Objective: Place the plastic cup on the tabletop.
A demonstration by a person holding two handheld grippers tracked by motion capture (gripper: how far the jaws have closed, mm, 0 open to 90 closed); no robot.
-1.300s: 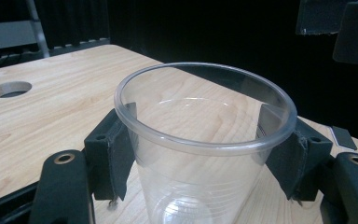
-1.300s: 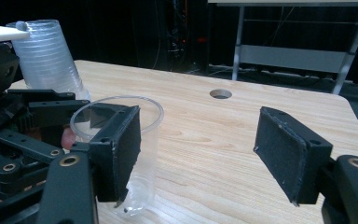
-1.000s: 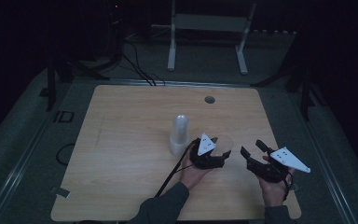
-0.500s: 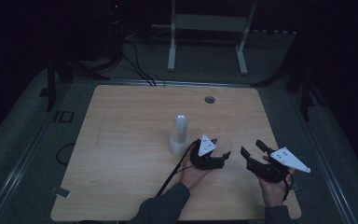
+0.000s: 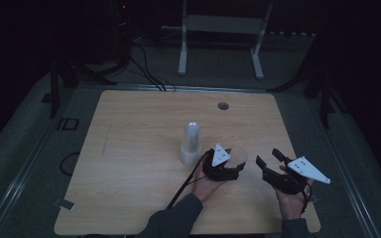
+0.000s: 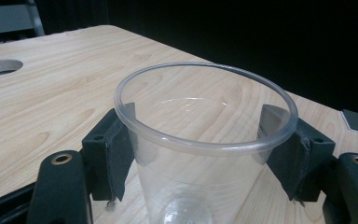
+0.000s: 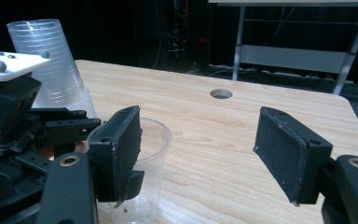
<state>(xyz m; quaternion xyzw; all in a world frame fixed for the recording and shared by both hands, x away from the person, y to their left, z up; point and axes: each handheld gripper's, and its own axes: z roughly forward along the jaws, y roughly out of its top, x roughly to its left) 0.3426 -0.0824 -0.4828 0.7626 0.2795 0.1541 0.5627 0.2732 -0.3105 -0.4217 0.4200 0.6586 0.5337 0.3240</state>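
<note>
A clear plastic cup (image 6: 205,140) stands upright on the wooden table (image 5: 129,148). My left gripper (image 6: 198,154) has a pad on each side of it just under the rim, touching the wall. Its jaws have just been opening, with the cup still between them. From above, this gripper (image 5: 235,161) and the cup (image 5: 238,154) sit right of the table's middle. A stack of clear cups (image 5: 191,144) stands mouth down just to their left. My right gripper (image 5: 267,155) hovers to the right of the cup, open with nothing between its pads (image 7: 126,149). The cup (image 7: 156,140) shows partly behind its left pad.
A round hole (image 5: 223,105) is cut in the table near its far edge. A white metal frame (image 5: 218,44) and black stands and cables are on the floor beyond the table. A small grey tab (image 6: 354,122) lies at the table's edge.
</note>
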